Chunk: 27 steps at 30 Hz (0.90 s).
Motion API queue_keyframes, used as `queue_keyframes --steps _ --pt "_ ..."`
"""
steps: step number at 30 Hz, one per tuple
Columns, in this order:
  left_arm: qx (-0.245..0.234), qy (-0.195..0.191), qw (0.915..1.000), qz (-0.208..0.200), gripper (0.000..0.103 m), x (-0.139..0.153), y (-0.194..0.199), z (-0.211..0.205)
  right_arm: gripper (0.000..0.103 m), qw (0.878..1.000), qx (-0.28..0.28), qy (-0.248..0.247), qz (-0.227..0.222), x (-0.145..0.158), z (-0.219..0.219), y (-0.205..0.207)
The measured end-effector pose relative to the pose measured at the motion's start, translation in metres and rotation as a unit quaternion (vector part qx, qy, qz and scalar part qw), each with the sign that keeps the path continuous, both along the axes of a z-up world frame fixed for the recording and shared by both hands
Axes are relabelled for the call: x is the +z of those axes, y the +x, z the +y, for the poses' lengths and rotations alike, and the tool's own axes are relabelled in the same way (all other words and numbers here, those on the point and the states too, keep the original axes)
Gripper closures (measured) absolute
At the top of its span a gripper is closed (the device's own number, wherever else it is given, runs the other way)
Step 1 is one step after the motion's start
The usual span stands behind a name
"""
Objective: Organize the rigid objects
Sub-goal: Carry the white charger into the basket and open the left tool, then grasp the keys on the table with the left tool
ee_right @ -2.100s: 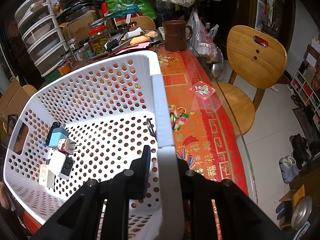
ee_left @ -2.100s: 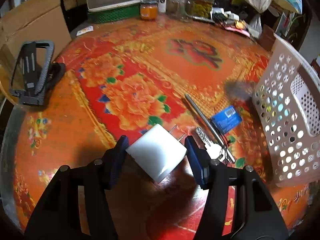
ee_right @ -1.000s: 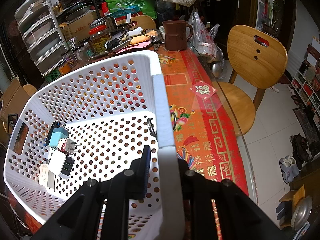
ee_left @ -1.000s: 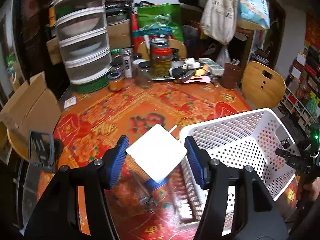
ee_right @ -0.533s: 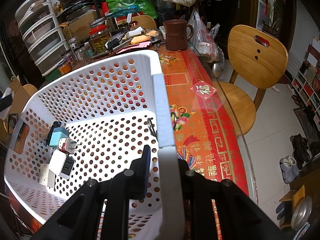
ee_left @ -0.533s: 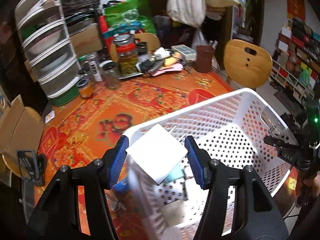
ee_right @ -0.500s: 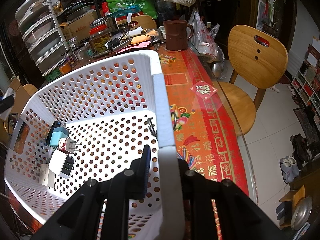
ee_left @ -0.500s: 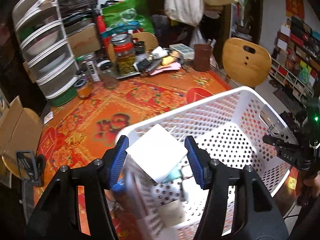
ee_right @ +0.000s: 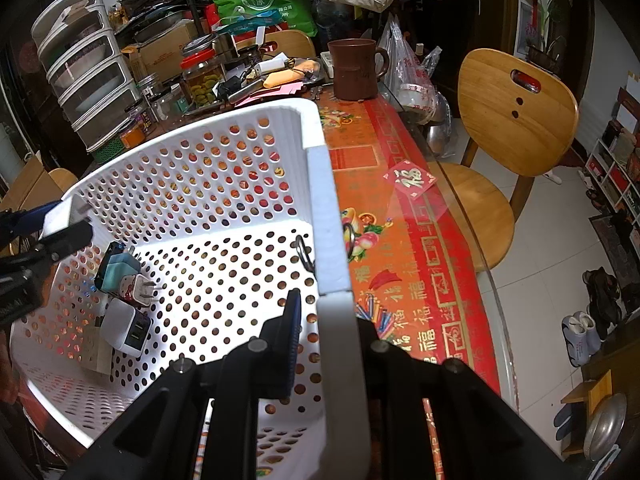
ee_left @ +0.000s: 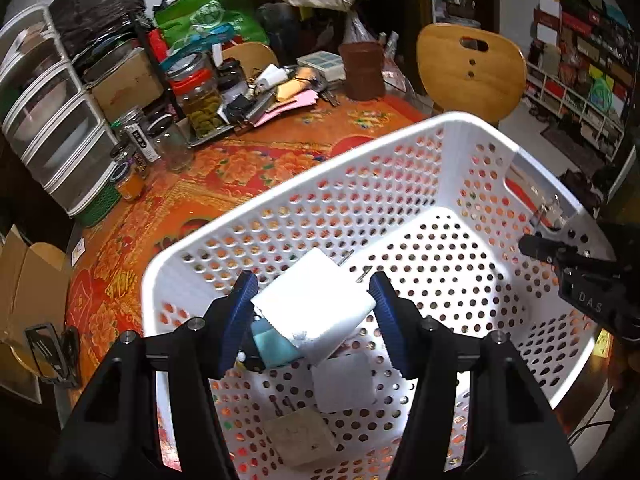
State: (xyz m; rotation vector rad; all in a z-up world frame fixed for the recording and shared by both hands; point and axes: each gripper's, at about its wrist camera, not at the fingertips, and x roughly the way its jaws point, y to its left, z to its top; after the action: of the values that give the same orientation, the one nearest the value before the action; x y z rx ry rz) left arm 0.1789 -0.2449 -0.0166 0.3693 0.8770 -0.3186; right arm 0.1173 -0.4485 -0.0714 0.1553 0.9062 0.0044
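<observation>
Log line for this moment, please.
left tool: holds white charger over basket | right tool: clamped on basket rim

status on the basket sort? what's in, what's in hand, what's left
Done: several chargers already lie in the white basket. In hand: the left gripper holds a white plug adapter over the basket interior, not yet released; the right gripper clamps the rim. Left: dropping it. Other loose items aren't visible now.

Wooden chair (ee_right: 516,116) on pale tile floor (ee_right: 556,248), drawer unit (ee_right: 88,68) by wall.
</observation>
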Motion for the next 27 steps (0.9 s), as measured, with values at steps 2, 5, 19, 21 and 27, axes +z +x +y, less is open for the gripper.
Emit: queue_keyframes --steps 2,5,19,21,27 --pt "-0.010 0.004 0.9999 0.006 0.047 -0.005 -0.001 -0.009 0.088 1.000 -0.001 -0.001 0.000 0.001 0.000 0.000" --pt "-0.016 0.003 0.9998 0.011 0.047 -0.010 -0.001 -0.016 0.088 1.000 -0.001 -0.001 0.000 0.001 0.000 0.000" --pt "0.017 -0.104 0.9914 -0.078 0.004 0.054 -0.050 0.110 0.088 1.000 -0.001 -0.002 0.000 0.002 -0.002 -0.002" --pt "0.052 -0.110 0.9886 -0.088 0.001 0.055 -0.061 0.159 0.088 1.000 0.000 -0.002 0.001 0.002 -0.003 -0.002" --pt "0.138 -0.088 0.9859 -0.034 0.003 -0.013 -0.049 0.254 0.088 1.000 -0.002 -0.007 0.003 0.003 -0.003 0.001"
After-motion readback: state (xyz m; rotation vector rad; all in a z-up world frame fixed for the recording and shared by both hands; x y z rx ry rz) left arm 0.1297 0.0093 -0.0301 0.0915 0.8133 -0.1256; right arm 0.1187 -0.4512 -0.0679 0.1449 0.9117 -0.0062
